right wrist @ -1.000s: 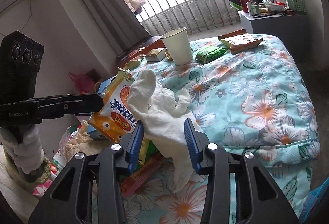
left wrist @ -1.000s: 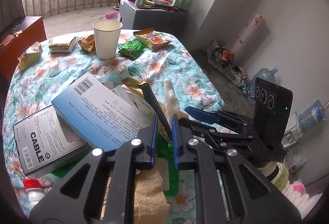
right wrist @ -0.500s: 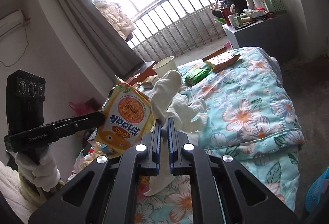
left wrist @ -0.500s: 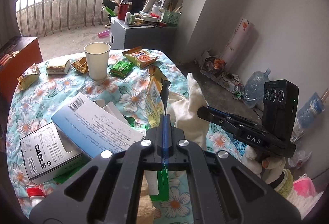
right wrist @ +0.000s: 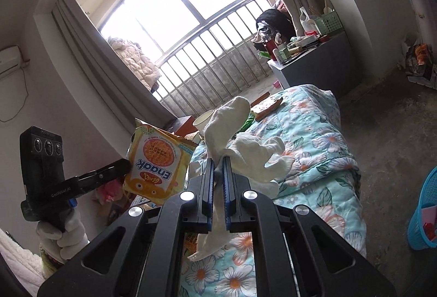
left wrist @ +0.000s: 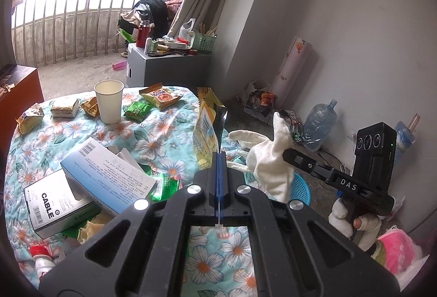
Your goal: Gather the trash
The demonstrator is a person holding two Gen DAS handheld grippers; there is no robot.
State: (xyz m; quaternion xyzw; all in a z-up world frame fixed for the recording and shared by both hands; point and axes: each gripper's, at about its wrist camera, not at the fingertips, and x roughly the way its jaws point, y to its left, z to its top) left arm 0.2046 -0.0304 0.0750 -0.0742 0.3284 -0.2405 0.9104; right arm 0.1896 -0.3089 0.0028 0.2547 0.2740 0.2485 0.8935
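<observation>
Left wrist: left hand-held gripper [left wrist: 220, 160] clamps crinkly snack packet [left wrist: 205, 130]; right hand-held gripper [right wrist: 217, 160] pinches limp white glove [right wrist: 245, 144].

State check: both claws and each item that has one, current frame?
Left claw: shut on yellow Enaok snack packet, lifted off the bed.
Right claw: shut on white cloth glove, lifted.
White paper cup: upright on the floral quilt.
Blue plastic basket: upright on the floor, scraps inside.

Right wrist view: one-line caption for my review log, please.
Right hand-held gripper shut on a white glove, lifted over the floral bedspread; left hand-held gripper holds a yellow snack packet.
</observation>
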